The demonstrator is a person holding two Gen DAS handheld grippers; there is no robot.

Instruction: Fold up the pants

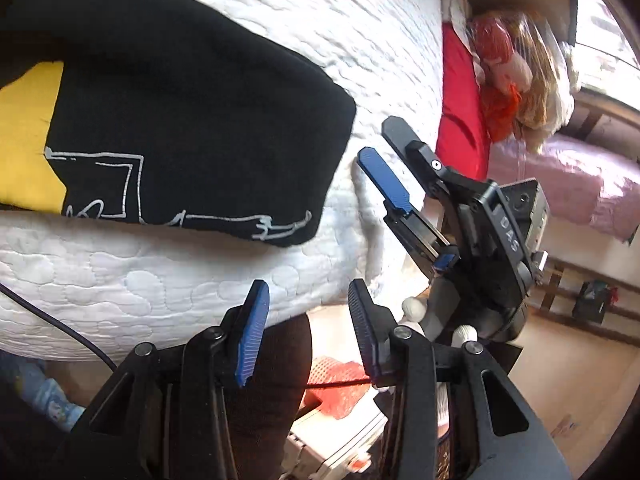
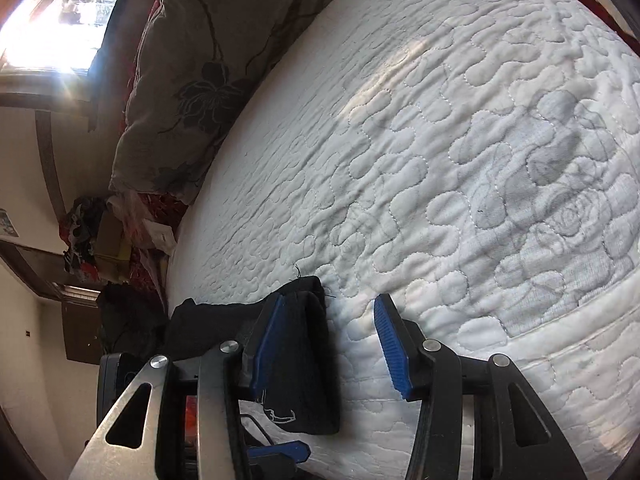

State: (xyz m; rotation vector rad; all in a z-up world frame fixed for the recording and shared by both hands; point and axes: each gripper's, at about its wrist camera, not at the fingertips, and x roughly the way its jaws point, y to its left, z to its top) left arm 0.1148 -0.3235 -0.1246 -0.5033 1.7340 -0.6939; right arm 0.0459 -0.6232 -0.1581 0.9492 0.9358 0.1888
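Note:
Folded black pants (image 1: 180, 120) with a yellow patch and white line print lie on the white quilted mattress (image 1: 360, 40). My left gripper (image 1: 309, 286) hangs open over the mattress's near edge, below the pants, with nothing between its blue pads. My right gripper (image 1: 378, 138) stands open just right of the pants' folded end, above the mattress. In the right wrist view the right gripper (image 2: 331, 300) is open; the pants' end (image 2: 316, 360) lies against the inner side of its left pad, and bare mattress (image 2: 440, 160) shows across the rest of the gap.
A grey floral pillow (image 2: 208, 72) lies along the mattress's far side. Red cloth (image 1: 460, 112) and bagged bundles (image 1: 512, 80) sit beyond the mattress. A black cable (image 1: 60, 328) crosses the mattress edge. Boxes (image 1: 340, 420) and wooden floor (image 1: 560, 380) lie below. A gloved hand (image 1: 412, 306) holds the right gripper.

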